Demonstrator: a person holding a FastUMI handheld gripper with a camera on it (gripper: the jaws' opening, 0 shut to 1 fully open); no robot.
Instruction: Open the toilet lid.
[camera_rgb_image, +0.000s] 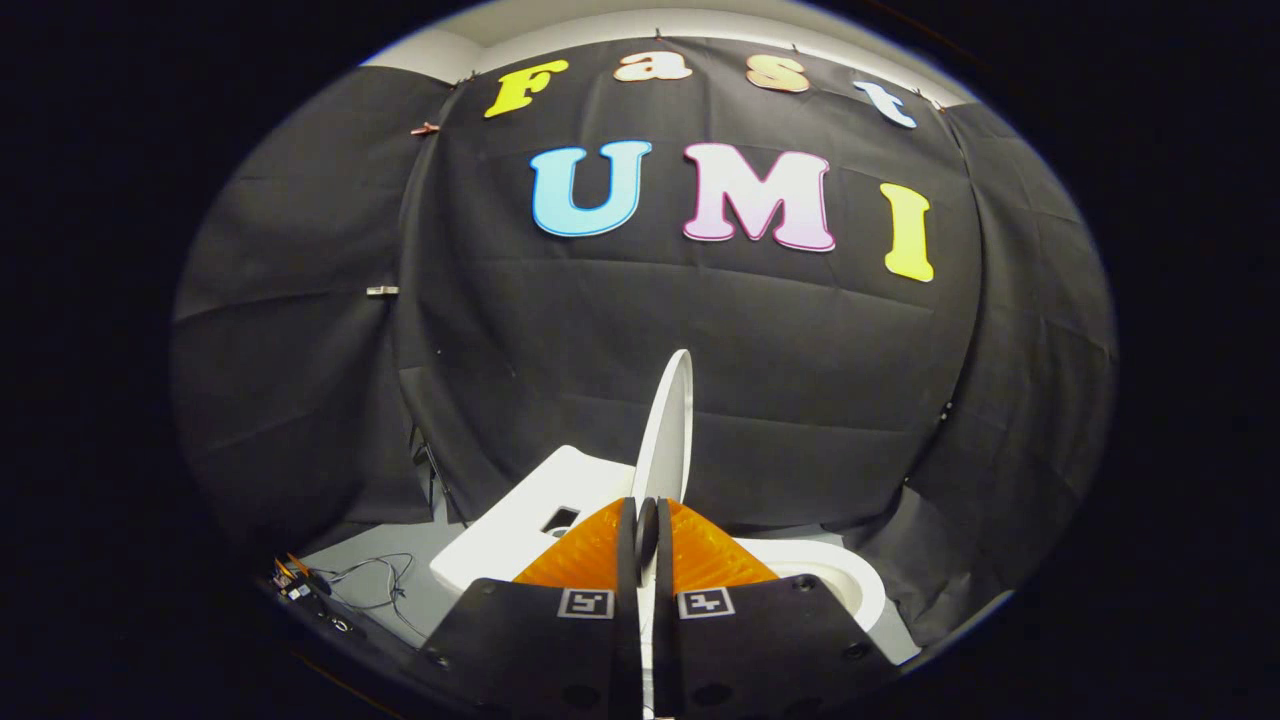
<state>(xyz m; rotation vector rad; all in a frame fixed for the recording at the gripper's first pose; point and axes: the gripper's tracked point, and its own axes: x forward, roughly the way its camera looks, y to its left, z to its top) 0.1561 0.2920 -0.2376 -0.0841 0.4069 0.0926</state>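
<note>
The gripper (646, 530) sits at the bottom centre of the frame, its fingers (628, 540) drawn close together and pinching the lower edge of the white toilet lid (668, 430) from both sides. The lid stands raised, seen edge-on, rising from between the fingers toward the middle of the frame and leaning slightly right. The toilet (850, 585) lies below it, its tank (520, 520) at lower left and the bowl rim at lower right. Loose cables (375, 580) lie on the floor at far lower left.
</note>
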